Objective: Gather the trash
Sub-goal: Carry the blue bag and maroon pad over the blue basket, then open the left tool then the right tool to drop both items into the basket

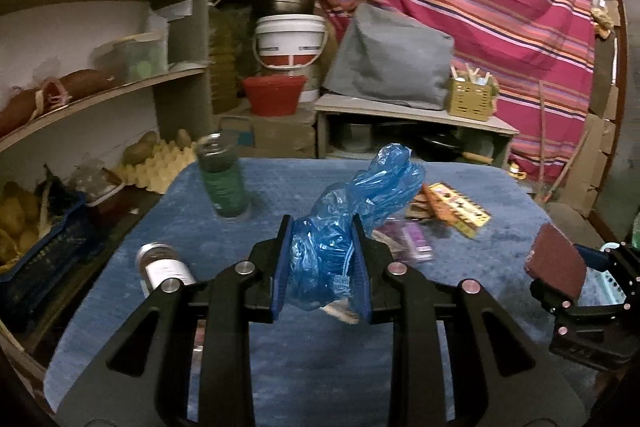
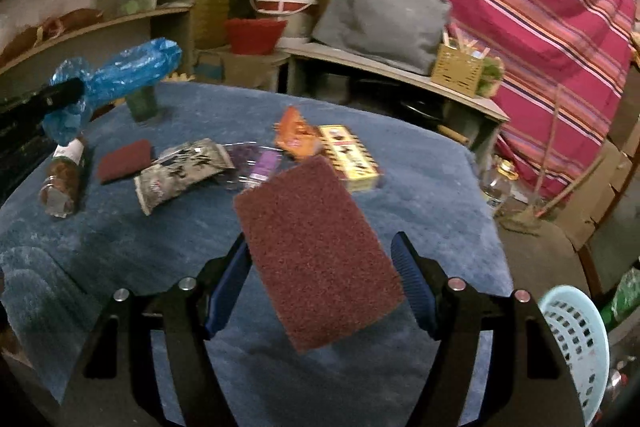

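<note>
Basket of pale blue perforated plastic (image 2: pixel 576 351) sits low, beside the right gripper (image 2: pixel 324 287) clamping a maroon scouring pad (image 2: pixel 316 251); left gripper (image 1: pixel 322 267) pinches a crumpled blue plastic bag (image 1: pixel 352 211), farther away.

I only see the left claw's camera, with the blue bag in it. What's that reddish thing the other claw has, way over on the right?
Observer: The right claw is holding a flat brown-red scrub pad by its two long edges.
Operator: Is more trash hiding behind my bag?
Observer: Yes, a second scrub pad lies on the blue table cover, beside a silver wrapper.
Operator: Where does it all go?
Observer: I can't say for sure, but a light blue basket with holes sits low by the table's right edge.
</note>
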Demonstrator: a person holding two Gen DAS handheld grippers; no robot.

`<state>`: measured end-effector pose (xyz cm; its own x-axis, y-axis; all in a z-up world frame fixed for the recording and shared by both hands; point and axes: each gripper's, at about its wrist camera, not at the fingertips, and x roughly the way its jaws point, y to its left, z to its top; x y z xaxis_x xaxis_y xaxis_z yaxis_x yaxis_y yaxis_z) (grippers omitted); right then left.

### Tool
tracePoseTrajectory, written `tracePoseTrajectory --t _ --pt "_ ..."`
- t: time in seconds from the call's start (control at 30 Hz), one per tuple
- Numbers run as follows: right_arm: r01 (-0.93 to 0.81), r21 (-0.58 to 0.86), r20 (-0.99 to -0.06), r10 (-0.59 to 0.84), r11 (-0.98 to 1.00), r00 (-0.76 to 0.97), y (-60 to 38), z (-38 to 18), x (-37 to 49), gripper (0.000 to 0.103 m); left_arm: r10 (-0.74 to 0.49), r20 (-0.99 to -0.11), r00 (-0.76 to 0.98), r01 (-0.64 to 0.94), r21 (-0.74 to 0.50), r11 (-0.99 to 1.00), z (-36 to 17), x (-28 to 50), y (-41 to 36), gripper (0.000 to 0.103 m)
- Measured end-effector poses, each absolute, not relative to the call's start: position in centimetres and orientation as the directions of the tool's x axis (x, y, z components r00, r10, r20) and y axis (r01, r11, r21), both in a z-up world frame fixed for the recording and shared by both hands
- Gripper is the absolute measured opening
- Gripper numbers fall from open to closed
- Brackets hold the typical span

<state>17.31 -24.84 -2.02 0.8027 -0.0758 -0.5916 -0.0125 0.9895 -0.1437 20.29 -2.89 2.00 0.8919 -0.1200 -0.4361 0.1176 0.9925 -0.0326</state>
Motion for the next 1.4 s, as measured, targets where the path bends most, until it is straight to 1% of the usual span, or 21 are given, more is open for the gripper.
tracePoseTrajectory --t 0.2,0.4,0.53,0.73,0.87,1.0,1.1,1.23,1.4 --pt "0.077 -0.114 -0.572 -0.129 0.99 0.81 -29.6 -0.9 15.0 0.071 -0.186 -0.435 0.881 0.182 -0.05 0.982 2.2 19.8 -7.1 0.026" --pt "0.203 -0.072 -0.548 -0.208 0.977 0.81 -35.8 0.4 12.0 0.071 -0.258 -0.445 0.858 0.269 -0.039 0.962 1.8 19.1 -12.5 0.026" --pt "0.297 -0.071 -0.539 -0.287 0.952 0.792 -40.1 0.6 9.5 0.071 -0.314 -0.452 0.835 0.337 -0.032 0.941 1.5 18.1 -16.8 0.026" --pt "0.426 -0.05 -0.549 -0.381 0.903 0.744 -46.5 0.2 5.8 0.071 -0.405 -0.445 0.798 0.447 -0.013 0.895 1.3 15.8 -23.2 0.026" --pt "0.519 -0.036 -0.565 -0.446 0.854 0.695 -50.4 -0.4 3.8 0.071 -0.476 -0.453 0.754 0.52 -0.03 0.854 1.0 14.4 -27.5 0.026" --pt "0.566 0.004 -0.579 -0.46 0.824 0.674 -53.0 -0.9 2.4 0.071 -0.529 -0.457 0.715 0.587 -0.019 0.81 0.4 12.5 -31.9 0.027" --pt "0.584 0.006 -0.586 -0.47 0.812 0.66 -54.2 -1.3 1.7 0.071 -0.563 -0.463 0.685 0.63 -0.012 0.777 0.0 11.5 -34.9 0.027" --pt "0.603 0.014 -0.594 -0.478 0.798 0.647 -55.6 -1.7 1.0 0.071 -0.618 -0.488 0.617 0.686 -0.052 0.726 -0.5 10.8 -38.4 0.028" --pt "0.626 0.031 -0.61 -0.482 0.779 0.629 -57.3 -2.4 0.1 0.071 -0.637 -0.521 0.568 0.721 -0.058 0.691 -1.7 10.1 -41.6 0.028"
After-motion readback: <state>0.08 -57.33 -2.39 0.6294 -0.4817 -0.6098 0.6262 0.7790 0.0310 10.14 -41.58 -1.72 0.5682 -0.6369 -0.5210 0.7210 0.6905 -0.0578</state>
